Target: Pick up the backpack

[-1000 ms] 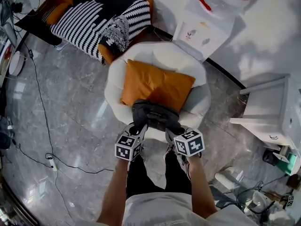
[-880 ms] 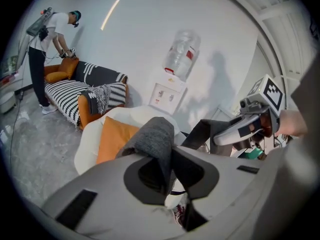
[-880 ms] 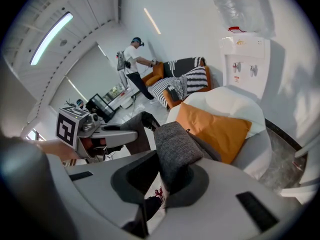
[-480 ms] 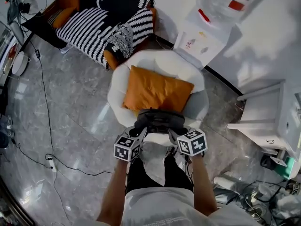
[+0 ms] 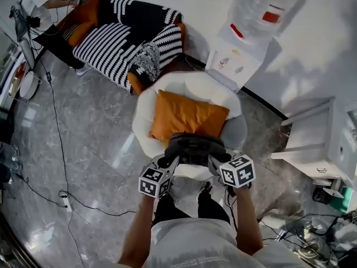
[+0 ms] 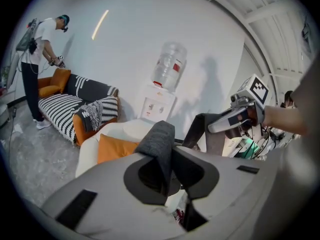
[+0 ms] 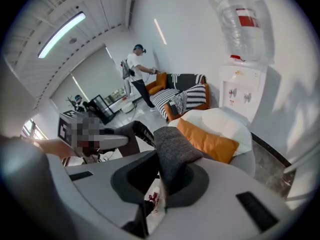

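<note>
The dark grey backpack [image 5: 194,148] hangs between my two grippers, above the front edge of the white armchair [image 5: 192,85]. My left gripper [image 5: 169,162] is shut on a grey fabric strap [image 6: 159,145] at the bag's left side. Its jaws pinch the strap in the left gripper view [image 6: 167,178]. My right gripper [image 5: 215,162] is shut on the other grey strap [image 7: 172,148], held the same way between its jaws [image 7: 159,180]. The bag's underside is hidden.
An orange cushion [image 5: 187,116] lies on the armchair seat. A black-and-white striped sofa [image 5: 122,29] stands behind it, a water dispenser [image 5: 245,43] to the right, a white cabinet [image 5: 318,144] further right. Cables [image 5: 61,166] run over the grey floor. A person [image 6: 42,59] stands by the sofa.
Both grippers have risen together with the backpack, which has come up off the cushion and the chair's front. The straps stay pinched.
</note>
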Demonstrator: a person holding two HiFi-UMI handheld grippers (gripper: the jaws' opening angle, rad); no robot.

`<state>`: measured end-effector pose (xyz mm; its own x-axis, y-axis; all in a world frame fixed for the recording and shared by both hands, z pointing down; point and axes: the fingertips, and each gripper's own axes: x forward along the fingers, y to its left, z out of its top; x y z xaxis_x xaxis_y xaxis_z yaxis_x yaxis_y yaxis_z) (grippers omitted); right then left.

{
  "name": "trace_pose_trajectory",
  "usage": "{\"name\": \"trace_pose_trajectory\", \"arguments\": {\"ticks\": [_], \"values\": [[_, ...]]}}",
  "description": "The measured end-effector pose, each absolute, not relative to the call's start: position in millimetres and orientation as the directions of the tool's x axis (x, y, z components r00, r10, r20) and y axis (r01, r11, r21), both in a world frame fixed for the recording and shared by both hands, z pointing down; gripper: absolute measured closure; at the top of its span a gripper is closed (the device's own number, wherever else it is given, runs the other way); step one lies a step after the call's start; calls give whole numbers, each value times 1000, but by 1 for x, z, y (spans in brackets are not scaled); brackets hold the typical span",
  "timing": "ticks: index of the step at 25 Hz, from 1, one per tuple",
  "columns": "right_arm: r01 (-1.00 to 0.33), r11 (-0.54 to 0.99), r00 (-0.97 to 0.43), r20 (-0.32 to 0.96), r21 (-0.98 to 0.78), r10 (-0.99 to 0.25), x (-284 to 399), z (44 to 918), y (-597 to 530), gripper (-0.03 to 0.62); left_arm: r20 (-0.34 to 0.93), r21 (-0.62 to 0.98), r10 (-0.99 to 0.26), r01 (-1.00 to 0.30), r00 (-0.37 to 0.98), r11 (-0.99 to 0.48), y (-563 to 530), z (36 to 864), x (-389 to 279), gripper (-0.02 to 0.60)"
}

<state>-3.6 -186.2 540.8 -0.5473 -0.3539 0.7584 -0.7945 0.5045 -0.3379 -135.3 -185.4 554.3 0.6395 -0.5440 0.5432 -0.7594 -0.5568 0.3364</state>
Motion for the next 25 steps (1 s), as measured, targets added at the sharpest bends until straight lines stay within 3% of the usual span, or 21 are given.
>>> {"name": "trace_pose_trajectory", "arguments": {"ticks": [25], "values": [[-736, 649, -611, 603, -194, -512, -14, 406, -232, 557, 400, 154, -693, -789, 600, -594, -235, 417, -146, 522]]}}
